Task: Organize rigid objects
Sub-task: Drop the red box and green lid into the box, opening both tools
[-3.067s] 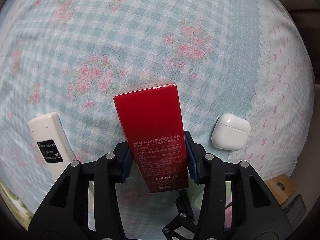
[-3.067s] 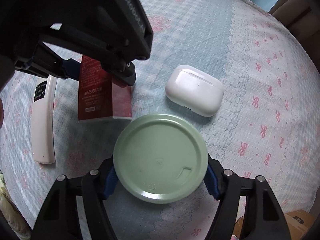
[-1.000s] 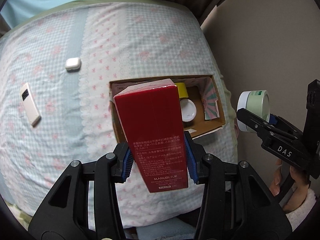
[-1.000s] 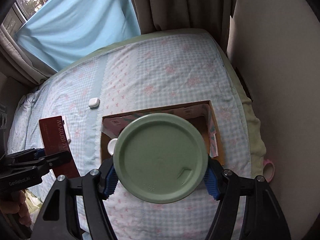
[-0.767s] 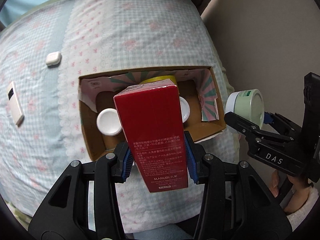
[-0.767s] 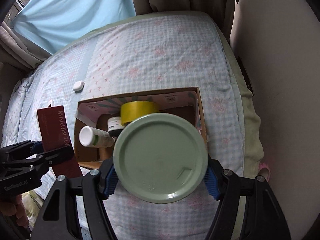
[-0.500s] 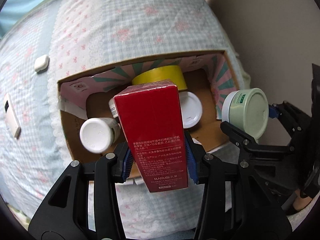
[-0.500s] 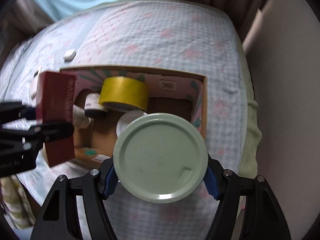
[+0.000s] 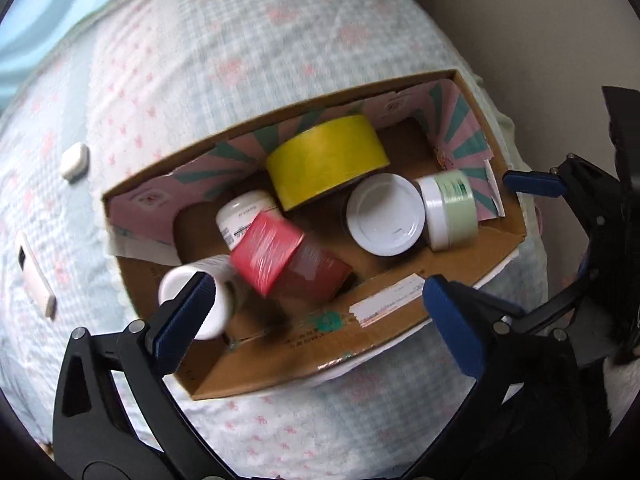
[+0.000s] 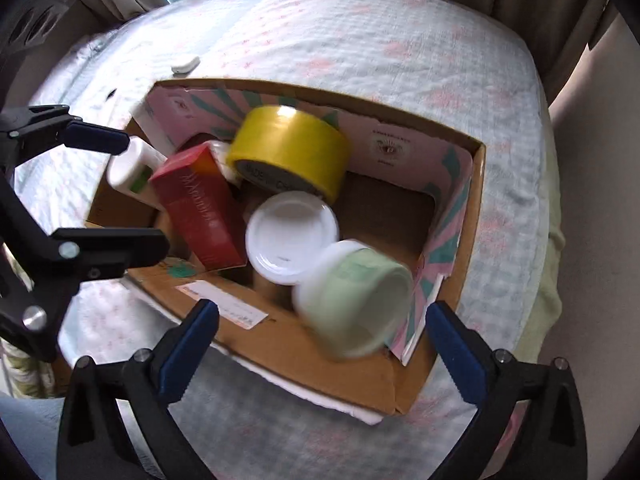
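Both tongs stand wide apart and empty above the cardboard box [image 9: 400, 322] on the bed [image 9: 248, 32]. The red carton [image 9: 286, 260] lies tilted inside the box near its left end, against a white bottle [image 9: 200, 296]. The green jar [image 10: 356, 298], blurred and seemingly on its side, sits at the right end beside a white lid [image 10: 292, 236] and the yellow tape roll [image 9: 326, 160].

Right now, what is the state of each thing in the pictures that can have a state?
Left tool: open, empty.
Right tool: open, empty.
Red rectangular carton: tilted inside the box.
Pale green round jar: on its side, blurred.
Brown cardboard box: open-topped.
Yellow tape roll: in the box.
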{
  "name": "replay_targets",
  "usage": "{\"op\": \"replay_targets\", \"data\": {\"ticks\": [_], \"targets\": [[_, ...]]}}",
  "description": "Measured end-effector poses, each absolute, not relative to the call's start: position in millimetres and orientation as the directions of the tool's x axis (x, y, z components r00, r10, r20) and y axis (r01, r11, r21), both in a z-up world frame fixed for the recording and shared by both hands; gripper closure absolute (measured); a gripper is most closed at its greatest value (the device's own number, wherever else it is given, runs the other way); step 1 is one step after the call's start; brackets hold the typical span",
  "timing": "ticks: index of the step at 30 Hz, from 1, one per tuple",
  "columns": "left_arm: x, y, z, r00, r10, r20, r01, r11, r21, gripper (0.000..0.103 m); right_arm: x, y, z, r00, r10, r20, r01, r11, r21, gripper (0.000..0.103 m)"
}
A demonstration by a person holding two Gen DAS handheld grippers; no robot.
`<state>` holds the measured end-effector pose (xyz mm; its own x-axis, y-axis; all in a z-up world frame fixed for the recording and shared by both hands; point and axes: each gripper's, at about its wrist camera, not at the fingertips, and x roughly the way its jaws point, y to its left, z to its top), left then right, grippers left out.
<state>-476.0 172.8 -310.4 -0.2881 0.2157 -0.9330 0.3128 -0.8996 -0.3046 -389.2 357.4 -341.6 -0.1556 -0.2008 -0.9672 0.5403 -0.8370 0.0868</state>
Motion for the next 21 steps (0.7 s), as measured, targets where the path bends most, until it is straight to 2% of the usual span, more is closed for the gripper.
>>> {"op": "replay_targets", "data": {"ticks": [9,21], "targets": [[-455.1,151.0,-300.0,-0.324,0.169,-0.931,0.378,-0.879,-0.291,0.000,-384.8,363.9,-321.6,-0.211,-0.176,-0.962,0.446,-0.893,0.065,0.000],[-379.1,118.4,-246.2,-0.371,0.068,-0.926,0.485,-0.836,-0.256,0.000,-385.7,337.3,-262.0,-0.304,-0.104,-0.947,0.428,-0.903,-0.039,0.000]]}}
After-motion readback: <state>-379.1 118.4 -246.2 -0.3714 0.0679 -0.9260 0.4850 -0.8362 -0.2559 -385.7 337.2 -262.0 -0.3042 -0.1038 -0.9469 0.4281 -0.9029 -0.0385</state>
